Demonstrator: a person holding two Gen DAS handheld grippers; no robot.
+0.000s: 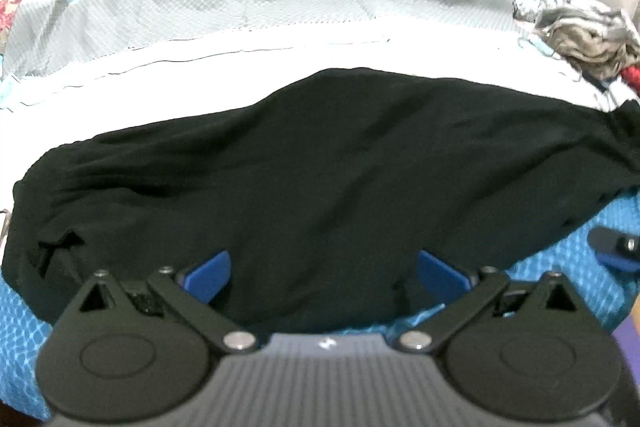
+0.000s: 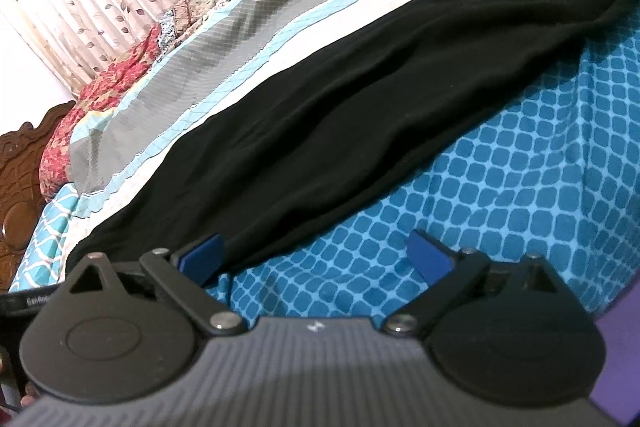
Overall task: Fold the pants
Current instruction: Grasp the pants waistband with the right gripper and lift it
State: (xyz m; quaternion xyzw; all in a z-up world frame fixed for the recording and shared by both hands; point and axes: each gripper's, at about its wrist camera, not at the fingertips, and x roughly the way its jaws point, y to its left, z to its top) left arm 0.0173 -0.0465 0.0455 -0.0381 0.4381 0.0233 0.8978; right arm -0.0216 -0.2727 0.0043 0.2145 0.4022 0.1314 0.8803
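Pants (image 2: 360, 99) are lying stretched out long across the bed, black fabric half on the blue patterned bedsheet (image 2: 520, 187) and half on the pale striped quilt (image 1: 240, 27), so they look folded leg over leg already, ready for a crosswise fold imo. Left gripper (image 1: 324, 267) is hovering tilted down over the fabric, jaws wide, gripping nothing. Right gripper (image 2: 316, 251) is angling down at the near edge, also spread wide and empty.

Your left gripper (image 1: 324, 269) stood wide open over black pants (image 1: 320, 163) | pants lay across blue patterned bedspread (image 1: 560, 275) | crumpled grey cloth (image 1: 588, 35) sat far right, apart
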